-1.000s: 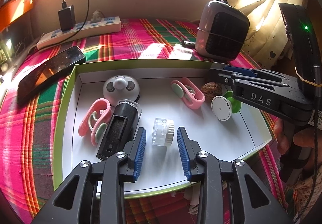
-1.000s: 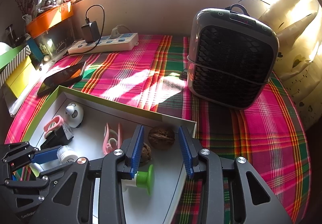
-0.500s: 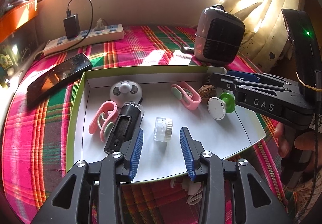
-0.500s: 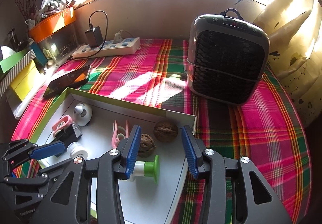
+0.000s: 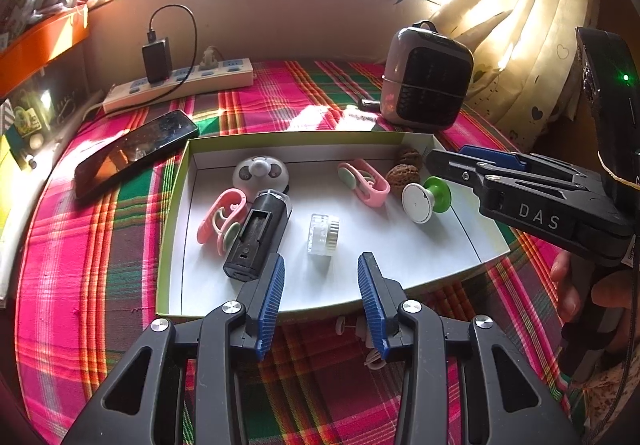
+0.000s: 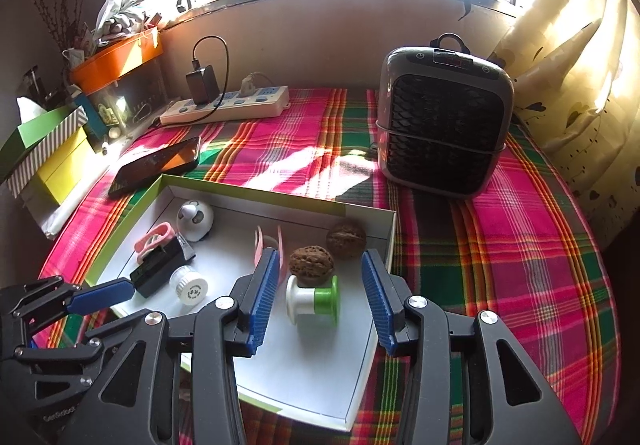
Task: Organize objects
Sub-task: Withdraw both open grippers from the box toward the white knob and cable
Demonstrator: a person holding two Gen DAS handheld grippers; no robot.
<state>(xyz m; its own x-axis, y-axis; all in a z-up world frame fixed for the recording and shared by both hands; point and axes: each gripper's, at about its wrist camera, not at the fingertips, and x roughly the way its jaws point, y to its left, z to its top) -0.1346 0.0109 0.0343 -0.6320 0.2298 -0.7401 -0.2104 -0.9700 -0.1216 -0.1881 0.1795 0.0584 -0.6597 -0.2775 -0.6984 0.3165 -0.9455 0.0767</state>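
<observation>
On the pink, green and red plaid cloth (image 5: pixel 100 245), a black smartphone (image 5: pixel 132 151) is seen at the left, beside the shallow white cardboard tray with a green rim (image 5: pixel 172 205). Inside the tray, from left to right, are laid a pink clip with grey pads (image 5: pixel 220 221), a round white and grey gadget (image 5: pixel 261 174), a black rectangular device (image 5: pixel 256 235), a small clear jar with a white ribbed cap (image 5: pixel 323 234), a second pink clip (image 5: pixel 364 181), two brown walnuts (image 6: pixel 312 265) lying just beside each other, and a white and green spool (image 6: pixel 314 299). The left gripper (image 5: pixel 320 285) is held released over the tray's near edge, nothing between its blue pads. The right gripper (image 6: pixel 318 291) is likewise spread wide, the spool lying between its fingers untouched. "DAS" is read on its black body in the left wrist view. A grey and black portable heater (image 6: pixel 444 125) stands at the far right.
</observation>
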